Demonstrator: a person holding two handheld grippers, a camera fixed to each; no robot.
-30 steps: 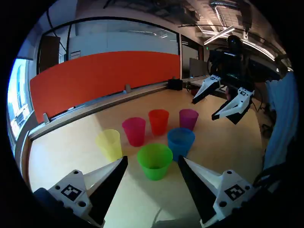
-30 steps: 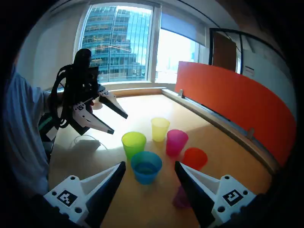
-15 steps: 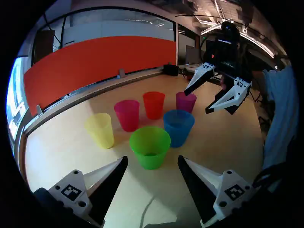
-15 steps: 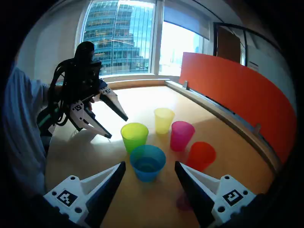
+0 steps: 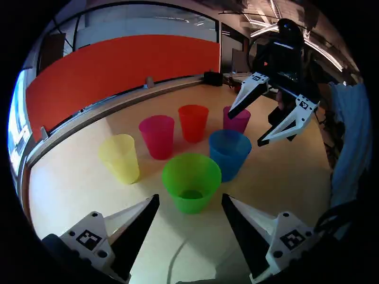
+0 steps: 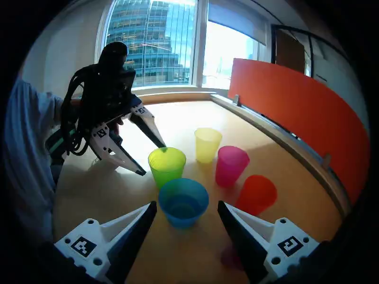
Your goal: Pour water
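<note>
Scanning the left gripper view from left to right: found yellow cup, pink cup, green cup, red cup, blue cup and purple cup, all upright in a close cluster on the wooden table. Found left gripper with jaws released and spread wide, grasping nothing, tips to either side of the green cup's near wall. Found right gripper at far right, raised above the table, jaws likewise released and empty, one tip in front of the purple cup. Checked the right gripper view next: saw the left gripper's upper tip at the green cup's rim, contact not confirmable. Saw the blue cup centred just ahead of the right gripper's spread fingers. Noted possibly a little water at the bottom of the blue cup.
</note>
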